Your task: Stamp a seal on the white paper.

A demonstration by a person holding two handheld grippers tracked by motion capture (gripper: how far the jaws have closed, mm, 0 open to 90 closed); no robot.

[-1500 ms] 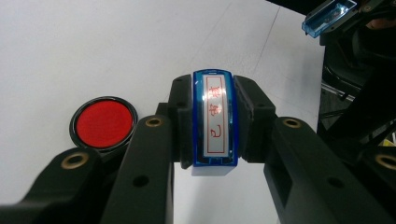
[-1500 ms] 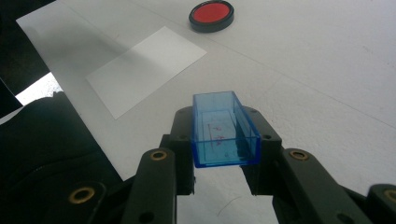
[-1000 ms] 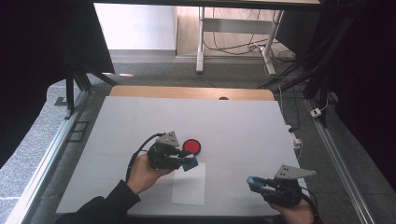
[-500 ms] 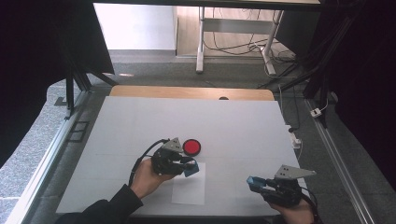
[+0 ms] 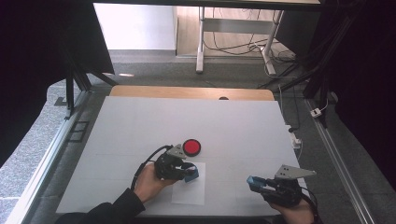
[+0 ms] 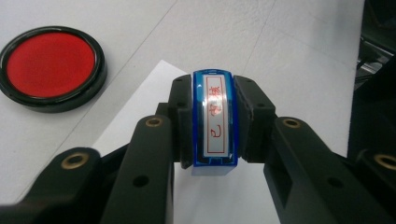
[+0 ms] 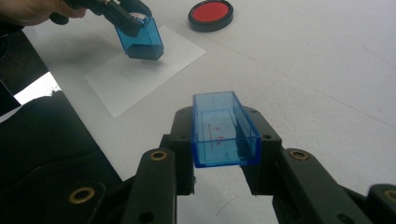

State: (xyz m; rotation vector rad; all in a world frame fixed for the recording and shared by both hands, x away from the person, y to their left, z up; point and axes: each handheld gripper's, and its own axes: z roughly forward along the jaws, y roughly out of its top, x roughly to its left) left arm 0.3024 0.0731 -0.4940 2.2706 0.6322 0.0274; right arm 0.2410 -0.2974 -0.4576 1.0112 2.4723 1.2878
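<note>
Most of the white surface (image 5: 233, 126) lies bare toward its far edge. Near the front edge, the left gripper (image 6: 215, 126) has its fingers clenched on a blue plastic stamp (image 6: 215, 123) over a paper sheet (image 5: 191, 191), perhaps touching it, beside the round red ink pad (image 5: 191, 147). The right gripper (image 7: 226, 133) clasps a clear blue cap (image 7: 224, 128) near the front right corner.

Blue stamp (image 6: 215, 122), red ink pad (image 6: 50, 65), white paper (image 5: 189, 190).
</note>
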